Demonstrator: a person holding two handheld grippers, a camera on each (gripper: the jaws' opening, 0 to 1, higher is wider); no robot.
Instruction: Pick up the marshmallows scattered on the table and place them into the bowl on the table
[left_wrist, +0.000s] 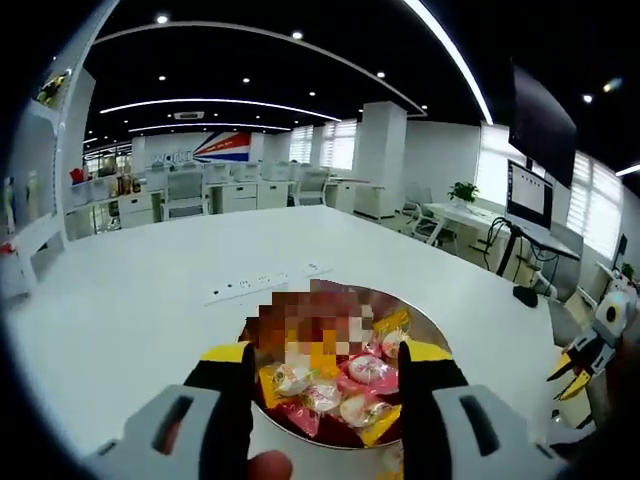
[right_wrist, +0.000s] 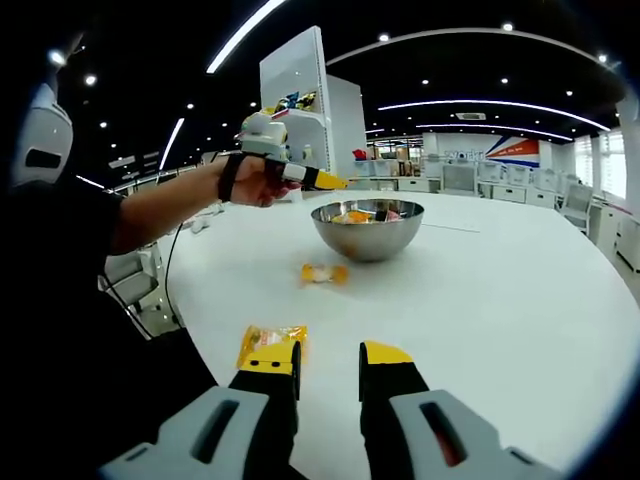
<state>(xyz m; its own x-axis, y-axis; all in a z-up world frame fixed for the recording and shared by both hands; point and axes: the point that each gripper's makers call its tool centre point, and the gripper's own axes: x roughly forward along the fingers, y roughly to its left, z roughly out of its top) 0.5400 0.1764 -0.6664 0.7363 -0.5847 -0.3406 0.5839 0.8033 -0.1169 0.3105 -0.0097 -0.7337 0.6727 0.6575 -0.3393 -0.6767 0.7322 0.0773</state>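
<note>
Open-plan office, dark ceiling with light strips, big white table (right_wrist: 500, 290) under both my grippers. The steel bowl (right_wrist: 367, 228) sits near the table's middle, already piled with wrapped marshmallows (left_wrist: 345, 385) in pink, yellow and white (a mosaic patch covers part of the pile, skipping that). In the left gripper view my left gripper (left_wrist: 325, 385) hovers right above the bowl with jaws spread wide, nothing between them; I judge that's a drop-off pose, held over the opening so a sweet falls inside and not on the table. In the right gripper view the same tool shows with a hand (right_wrist: 255, 180) wrapped round it and the forearm stretched out level, yellow tips aimed at the bowl's rim. My right gripper (right_wrist: 328, 365) is low near the table edge, well apart from the bowl, jaws parted with a moderate gap and holding nothing. A yellow-wrapped marshmallow (right_wrist: 270, 340) lies just beside its left jaw tip, touching or partly hidden behind it, can't tell which. Another yellow wrapped piece (right_wrist: 324, 272) lies on the table between that gripper and the bowl. Two loose, so the task isn't finished.
</note>
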